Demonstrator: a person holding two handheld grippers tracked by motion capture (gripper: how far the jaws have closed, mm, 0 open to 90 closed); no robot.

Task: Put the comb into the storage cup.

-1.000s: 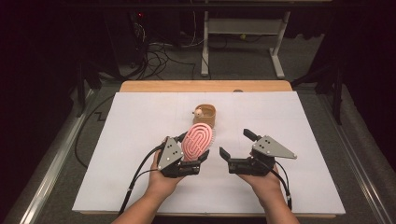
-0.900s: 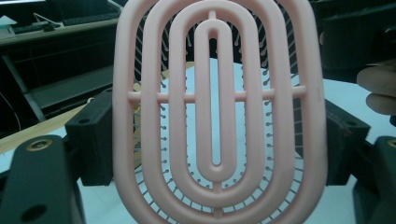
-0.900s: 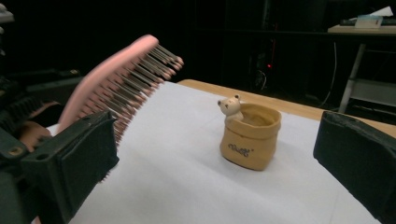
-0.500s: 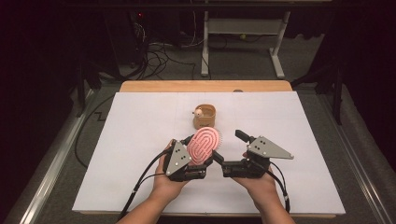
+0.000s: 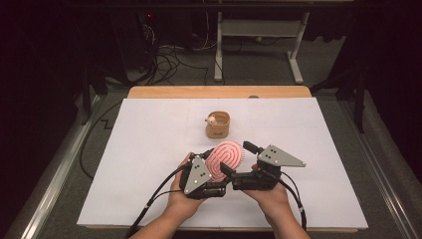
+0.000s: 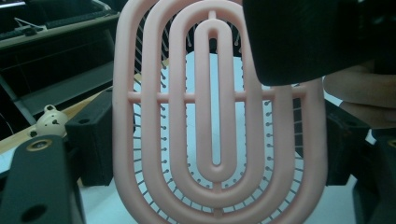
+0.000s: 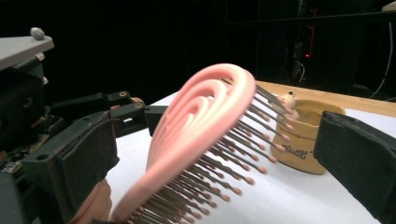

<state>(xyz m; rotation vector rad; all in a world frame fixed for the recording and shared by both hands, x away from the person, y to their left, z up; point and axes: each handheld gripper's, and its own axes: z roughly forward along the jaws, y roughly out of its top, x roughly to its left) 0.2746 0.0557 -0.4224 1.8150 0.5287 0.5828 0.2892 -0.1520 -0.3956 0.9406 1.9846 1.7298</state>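
Two hands are coming in from the bottom edge of the high view, each holding a hand-held gripper close to the near edge of a white surface [image 5: 149,149]. The left hand-held gripper [image 5: 211,158] is gripping a pink brush [image 5: 225,160] by its lower end, its jaws pressing the brush from both sides. The brush is being held up off the surface, tilting away from the person, with its oval looped back facing the left gripper view [image 6: 215,116] and its bristles pointing away toward the far side.

The right hand-held gripper [image 5: 239,160] is sitting just beside the left one, its jaws standing wide apart on either side of the brush head. In the right gripper view the brush [image 7: 201,135] is lying between the two black jaws, with a gap showing on each side, so this gripper is holding nothing. The left hand [image 5: 186,199] and right hand [image 5: 271,196] are near each other, almost touching.

Farther back, near the middle of the surface, a small tan cup [image 5: 218,125] is standing upright, well apart from the brush. A small pale bear-like figure [image 5: 212,119] is perched on its rim.
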